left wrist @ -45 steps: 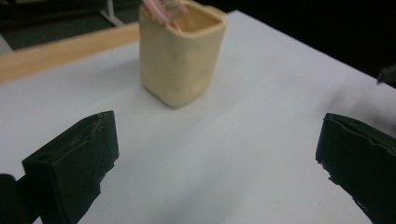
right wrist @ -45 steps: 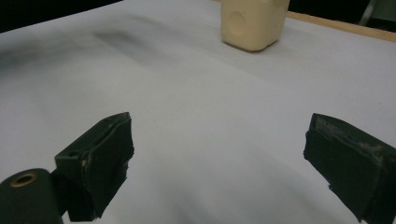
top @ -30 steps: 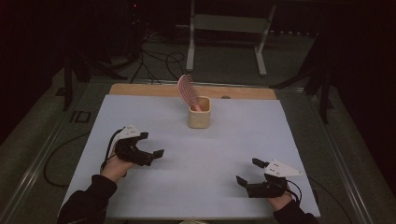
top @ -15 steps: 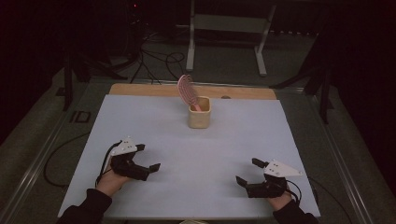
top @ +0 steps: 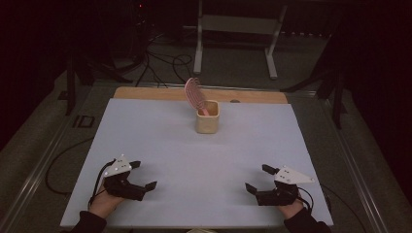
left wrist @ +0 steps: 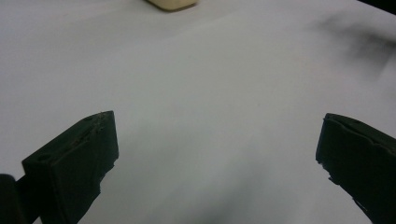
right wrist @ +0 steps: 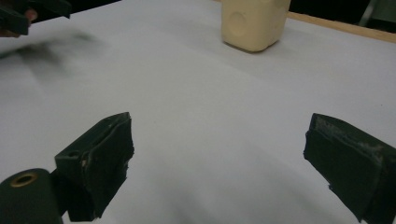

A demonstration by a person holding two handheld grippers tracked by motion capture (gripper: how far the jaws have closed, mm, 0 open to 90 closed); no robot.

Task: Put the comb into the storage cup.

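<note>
Left gripper (top: 143,175) low over near-left of white table sheet (top: 160,145), jaws spread wide, nothing between them. Right gripper (top: 258,178) near-right, same: jaws wide apart, empty. Cream cup (top: 207,117) upright toward far centre of sheet, well apart from both. Pink hairbrush (top: 193,92) standing in cup, head up, leaning left. Cup's base at top edge of left gripper view (left wrist: 172,4); brush handle depth in cup hard to tell.

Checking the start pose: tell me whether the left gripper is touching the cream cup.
Apart. The high view shows the left gripper open near the table's front edge, with bare white table between it and the cream cup holding the pink brush.
</note>
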